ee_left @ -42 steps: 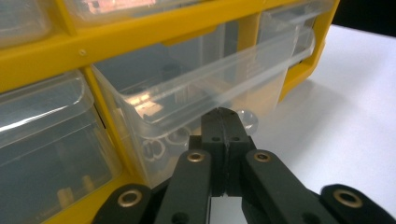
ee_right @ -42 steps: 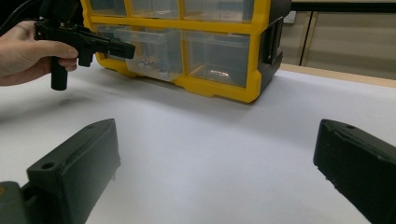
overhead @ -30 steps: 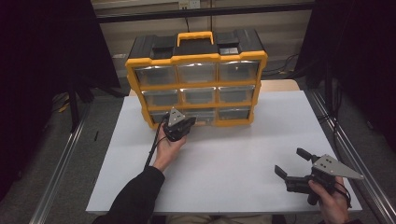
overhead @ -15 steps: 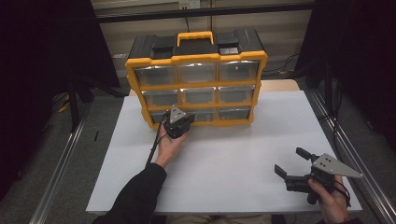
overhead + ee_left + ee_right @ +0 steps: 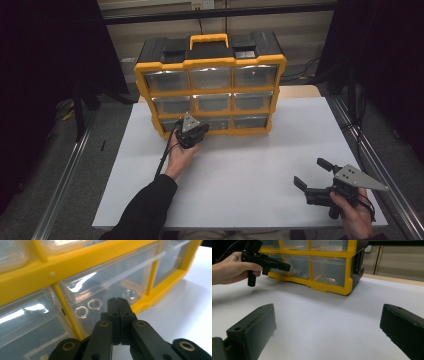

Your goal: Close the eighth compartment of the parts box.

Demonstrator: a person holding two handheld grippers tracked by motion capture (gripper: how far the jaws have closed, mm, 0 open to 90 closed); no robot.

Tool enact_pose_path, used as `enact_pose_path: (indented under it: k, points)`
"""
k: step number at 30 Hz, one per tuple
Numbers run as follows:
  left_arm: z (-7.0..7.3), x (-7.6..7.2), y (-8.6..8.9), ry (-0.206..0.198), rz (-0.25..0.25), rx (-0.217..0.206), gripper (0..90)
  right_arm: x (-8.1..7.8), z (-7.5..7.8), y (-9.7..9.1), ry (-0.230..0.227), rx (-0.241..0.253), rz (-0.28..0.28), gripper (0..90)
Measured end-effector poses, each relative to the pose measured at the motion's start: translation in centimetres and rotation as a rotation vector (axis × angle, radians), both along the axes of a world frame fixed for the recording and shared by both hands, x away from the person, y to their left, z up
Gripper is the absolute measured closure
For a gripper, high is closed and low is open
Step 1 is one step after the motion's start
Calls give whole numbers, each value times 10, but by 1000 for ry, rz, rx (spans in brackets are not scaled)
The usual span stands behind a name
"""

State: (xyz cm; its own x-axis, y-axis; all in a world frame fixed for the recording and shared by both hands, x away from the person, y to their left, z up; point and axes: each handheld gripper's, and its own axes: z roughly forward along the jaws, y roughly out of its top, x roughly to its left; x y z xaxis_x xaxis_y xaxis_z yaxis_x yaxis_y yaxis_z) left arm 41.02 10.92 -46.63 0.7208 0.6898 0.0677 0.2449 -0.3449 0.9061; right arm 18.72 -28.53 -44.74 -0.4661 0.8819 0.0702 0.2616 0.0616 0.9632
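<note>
A yellow and black organiser (image 5: 210,85) with clear drawers stands at the back of the white table (image 5: 240,170). My left gripper (image 5: 197,131) is held up to its bottom row, tips close to the middle drawer (image 5: 105,295), which holds metal nuts (image 5: 94,304). Its jaws are shut with nothing between them; whether the tips touch the drawer I cannot tell. My right gripper (image 5: 314,173) rests low at the table's front right, jaws wide open and empty. In the right gripper view the left gripper (image 5: 287,266) points at the organiser (image 5: 329,267).
Metal rails run along both sides of the table (image 5: 372,165). Dark curtains and a floor lie beyond. Bare white tabletop (image 5: 324,322) stretches between the two grippers.
</note>
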Motion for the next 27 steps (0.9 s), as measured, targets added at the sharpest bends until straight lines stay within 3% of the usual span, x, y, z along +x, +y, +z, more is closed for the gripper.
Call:
enact_pose_path:
  k: [3,6,10,12,15,18,20,23,24,27]
  points:
    - [3,-6,3,10,-6,-40,848,0,0,0,1,3,-3,1]
    - [5,-12,7,15,-16,-44,757,0,1,1,0,-1,0,1]
    - [6,-20,13,0,1,-40,598,0,1,2,-4,-4,9,1]
    - [9,-25,16,14,6,-70,499,0,1,2,-4,-8,6,1]
    - [14,-32,22,13,18,-67,384,0,1,3,-6,-8,6,1]
    - [16,-38,26,27,22,-113,301,0,2,3,-5,-6,0,1]
    - [17,-43,29,23,22,-102,252,0,2,2,-6,-6,1,1]
    - [20,-47,33,37,14,-119,191,0,2,2,-7,-6,1,1]
    - [22,-48,35,20,14,-99,168,0,2,2,-5,-5,1,1]
    - [26,-54,38,20,9,-109,103,0,2,3,-6,-6,1,1]
